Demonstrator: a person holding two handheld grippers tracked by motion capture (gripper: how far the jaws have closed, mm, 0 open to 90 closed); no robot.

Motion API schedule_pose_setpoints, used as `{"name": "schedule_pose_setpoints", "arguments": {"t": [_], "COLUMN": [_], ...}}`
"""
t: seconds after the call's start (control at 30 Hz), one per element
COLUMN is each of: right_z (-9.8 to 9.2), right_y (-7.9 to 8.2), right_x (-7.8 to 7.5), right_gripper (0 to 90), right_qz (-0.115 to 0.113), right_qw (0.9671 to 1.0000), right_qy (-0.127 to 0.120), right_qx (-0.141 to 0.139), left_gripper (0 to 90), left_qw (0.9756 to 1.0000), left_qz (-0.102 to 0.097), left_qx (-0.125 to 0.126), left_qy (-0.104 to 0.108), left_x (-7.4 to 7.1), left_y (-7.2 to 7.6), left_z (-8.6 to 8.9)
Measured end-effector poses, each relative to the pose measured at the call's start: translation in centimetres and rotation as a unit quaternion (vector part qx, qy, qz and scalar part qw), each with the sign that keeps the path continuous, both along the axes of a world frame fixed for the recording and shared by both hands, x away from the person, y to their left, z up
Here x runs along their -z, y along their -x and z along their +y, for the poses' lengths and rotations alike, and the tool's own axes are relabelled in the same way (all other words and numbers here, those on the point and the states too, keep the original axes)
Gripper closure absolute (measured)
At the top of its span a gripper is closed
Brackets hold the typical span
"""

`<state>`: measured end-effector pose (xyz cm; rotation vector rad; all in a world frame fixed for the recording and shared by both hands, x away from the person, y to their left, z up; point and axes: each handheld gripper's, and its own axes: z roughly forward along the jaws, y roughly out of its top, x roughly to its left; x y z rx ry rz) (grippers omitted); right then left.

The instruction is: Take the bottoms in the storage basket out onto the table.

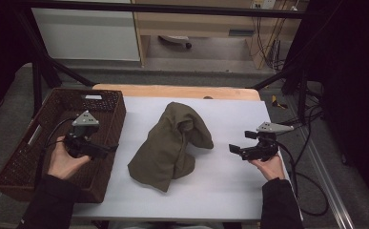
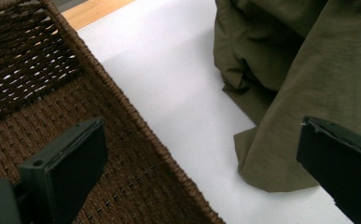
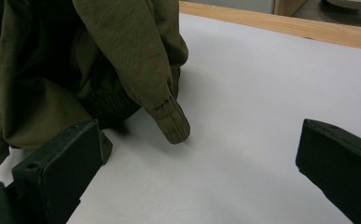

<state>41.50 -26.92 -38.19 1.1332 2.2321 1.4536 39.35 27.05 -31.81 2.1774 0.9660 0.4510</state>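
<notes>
In the high view, an olive-green jacket (image 1: 172, 145) is lying in a crumpled heap at the middle of the white surface (image 1: 230, 191), and a dark woven basket (image 1: 29, 162) is sitting at the surface's left edge, just beside the heap but not touching it. The left claw (image 1: 107, 150) is hovering over the basket's right wall with its tips pointing toward the jacket, while the right claw (image 1: 233, 149) is hanging over bare surface on the other side, pointing left at the garment; both are standing clear of the cloth, and a dark-sleeved hand is holding each. The left gripper view is bringing out what the high view cannot: the left claw (image 2: 201, 158) is gaping wide with nothing between its jaws, one jaw over the basket's (image 2: 43, 93) weave and the other in front of the jacket's (image 2: 308, 70) lower hem, with a strip of white surface (image 2: 169, 84) between basket rim and cloth. The right gripper view is showing the far side of the heap: the right claw (image 3: 201, 163) is likewise spread wide and empty above the surface (image 3: 271, 84), and a sleeve with a ribbed cuff (image 3: 173, 123) is trailing down from the jacket (image 3: 38, 70) so that the cuff is resting on the surface, ahead of the jaws and nearer the left one. A wooden edge (image 3: 285, 25) is running along the surface's far side.
</notes>
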Motion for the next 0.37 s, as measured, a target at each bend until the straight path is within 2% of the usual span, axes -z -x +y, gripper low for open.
{"name": "schedule_pose_setpoints", "arguments": {"t": [0.37], "right_z": [0.0], "right_y": [0.0], "right_x": [0.0], "right_gripper": [1.2], "right_qz": [0.0], "right_qw": [1.0], "right_qy": [0.002], "right_qx": [0.0], "left_gripper": [2.0], "left_qw": [0.9999], "left_qz": [0.0], "left_qx": [-0.014], "left_qy": [0.004], "left_x": [0.5], "left_y": [0.1], "left_z": [1.2]}}
